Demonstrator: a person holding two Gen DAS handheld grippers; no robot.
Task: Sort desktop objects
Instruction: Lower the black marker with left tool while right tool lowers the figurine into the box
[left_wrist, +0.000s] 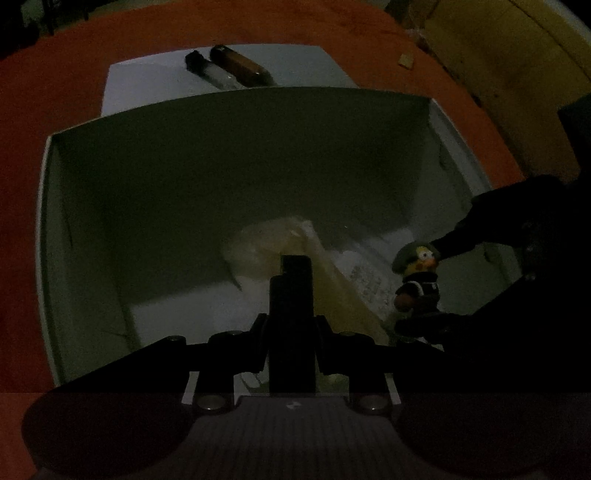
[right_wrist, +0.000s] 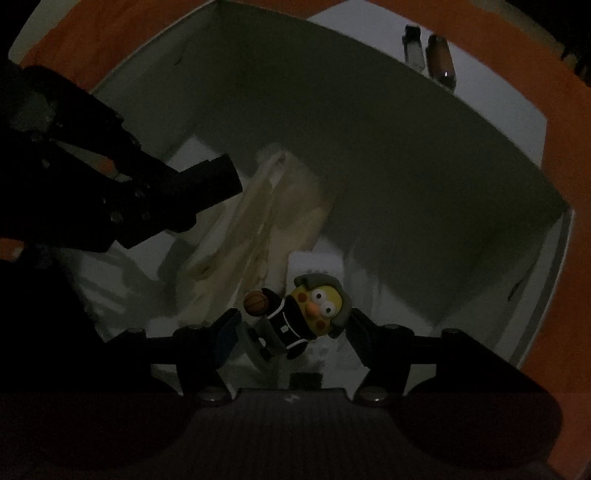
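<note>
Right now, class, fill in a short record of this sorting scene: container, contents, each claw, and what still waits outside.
container: open white box on an orange surface
contents: clear plastic bag and printed paper
right claw: inside the box, either side of a cartoon figurine with a basketball; contact unclear
left claw: shut, over the box, holding nothing visible
waiting outside: two small bottles lying on a white sheet beyond the box

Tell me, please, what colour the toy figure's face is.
Yellow, clearest in the right wrist view: toy figure.
</note>
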